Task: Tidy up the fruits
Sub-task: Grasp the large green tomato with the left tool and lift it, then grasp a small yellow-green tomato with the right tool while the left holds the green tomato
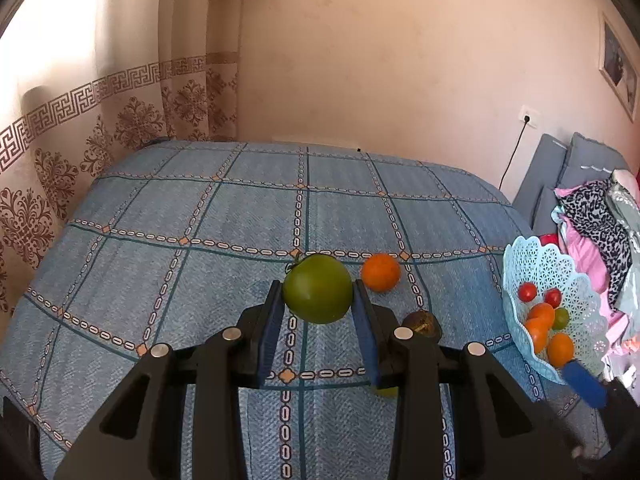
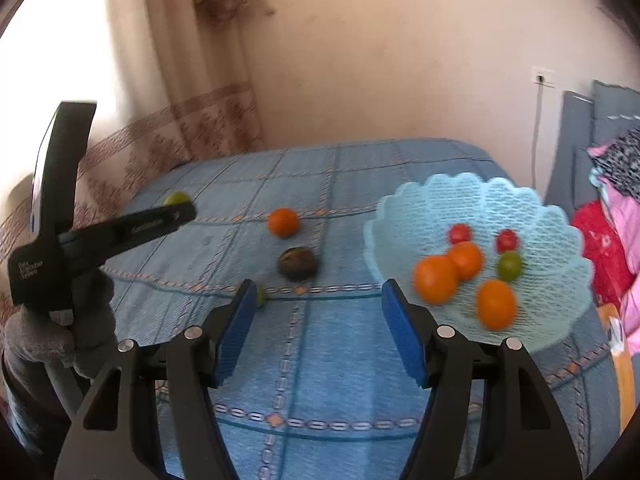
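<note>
My left gripper (image 1: 316,294) is shut on a large green fruit (image 1: 317,288) and holds it above the blue checked cloth. The right wrist view shows that gripper (image 2: 180,209) at the left, in a grey-gloved hand (image 2: 60,320), with the green fruit (image 2: 176,199) at its tip. My right gripper (image 2: 318,294) stands open over the cloth with nothing between its fingers. On the cloth lie an orange (image 2: 283,222), a dark brown fruit (image 2: 298,263) and a small green fruit (image 2: 261,297). A pale blue lace basket (image 2: 460,188) to the right holds several orange, red and green fruits.
The cloth-covered table (image 1: 200,208) ends at a wall behind and a patterned curtain (image 1: 80,140) to the left. To the right are grey cushions (image 1: 544,172) and a pile of clothes (image 1: 592,216). A cable hangs from a wall socket (image 1: 528,118).
</note>
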### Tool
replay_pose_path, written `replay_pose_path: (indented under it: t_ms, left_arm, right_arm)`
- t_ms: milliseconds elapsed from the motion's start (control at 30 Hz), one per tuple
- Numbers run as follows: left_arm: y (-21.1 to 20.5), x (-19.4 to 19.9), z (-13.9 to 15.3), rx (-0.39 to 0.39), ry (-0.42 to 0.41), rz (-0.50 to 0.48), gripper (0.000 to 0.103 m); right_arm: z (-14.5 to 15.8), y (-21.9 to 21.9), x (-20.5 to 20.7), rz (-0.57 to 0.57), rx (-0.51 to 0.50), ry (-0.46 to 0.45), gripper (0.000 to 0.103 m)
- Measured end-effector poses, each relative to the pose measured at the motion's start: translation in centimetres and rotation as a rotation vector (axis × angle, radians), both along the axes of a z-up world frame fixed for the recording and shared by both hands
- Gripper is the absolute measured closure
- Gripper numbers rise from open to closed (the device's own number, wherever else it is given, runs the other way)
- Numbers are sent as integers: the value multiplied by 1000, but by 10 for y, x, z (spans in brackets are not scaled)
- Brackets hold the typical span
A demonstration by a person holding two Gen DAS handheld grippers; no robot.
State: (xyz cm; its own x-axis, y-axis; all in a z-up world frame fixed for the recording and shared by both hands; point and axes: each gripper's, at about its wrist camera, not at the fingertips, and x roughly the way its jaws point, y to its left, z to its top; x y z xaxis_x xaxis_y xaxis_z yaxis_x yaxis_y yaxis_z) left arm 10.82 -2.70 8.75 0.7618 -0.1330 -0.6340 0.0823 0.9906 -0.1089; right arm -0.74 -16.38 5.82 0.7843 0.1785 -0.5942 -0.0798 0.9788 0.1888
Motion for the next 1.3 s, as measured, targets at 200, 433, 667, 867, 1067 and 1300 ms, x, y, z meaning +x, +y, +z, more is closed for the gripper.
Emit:
replay_pose_path:
  t_ms: [200, 433, 667, 867, 1067, 1300]
  left_arm:
    - [5, -1, 2, 5, -10, 20, 68]
    - [17, 2, 3, -18, -2, 48, 68]
    - [19, 4, 1, -23, 7, 47, 68]
    - [20, 5, 0, -27, 12, 50, 68]
    - [21, 5, 0, -32, 16, 48, 68]
    - [21, 4, 1, -38, 11, 46, 68]
  right_arm:
    - [-16, 32, 27, 113, -7, 83, 37]
    - [-38, 53, 58, 173, -11, 175, 54]
    - [-52, 59, 81, 171, 2, 231, 60]
    - [-62, 68, 90, 165, -31, 250, 69]
    - [-61, 67, 89, 150, -39, 241, 74]
    - [-44, 56, 72, 126, -10, 192, 74]
